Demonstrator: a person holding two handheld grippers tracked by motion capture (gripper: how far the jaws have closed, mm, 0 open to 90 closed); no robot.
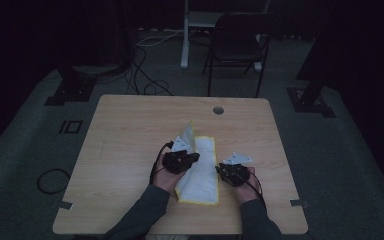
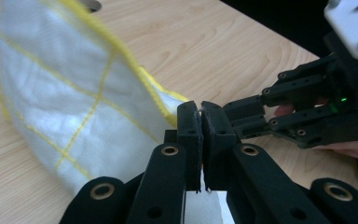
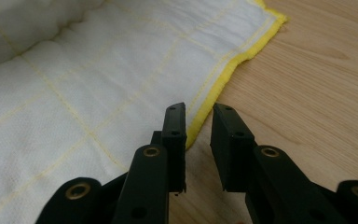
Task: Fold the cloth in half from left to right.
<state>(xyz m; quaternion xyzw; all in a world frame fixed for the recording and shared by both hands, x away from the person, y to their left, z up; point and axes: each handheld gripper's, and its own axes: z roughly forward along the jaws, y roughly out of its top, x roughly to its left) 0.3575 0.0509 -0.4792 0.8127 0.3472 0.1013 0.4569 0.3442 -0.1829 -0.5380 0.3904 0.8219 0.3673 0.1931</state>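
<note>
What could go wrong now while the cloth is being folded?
1. The left gripper pinches only a thin edge of the cloth, so the lifted flap may slip out.
2. The right gripper has open jaws at the yellow hem and pins nothing, so the whole cloth may slide on the table.

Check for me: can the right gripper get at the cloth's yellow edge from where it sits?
Probably yes. The right gripper has its jaws slightly apart, right at the yellow edge of the cloth, with bare table beside it and nothing between.
</note>
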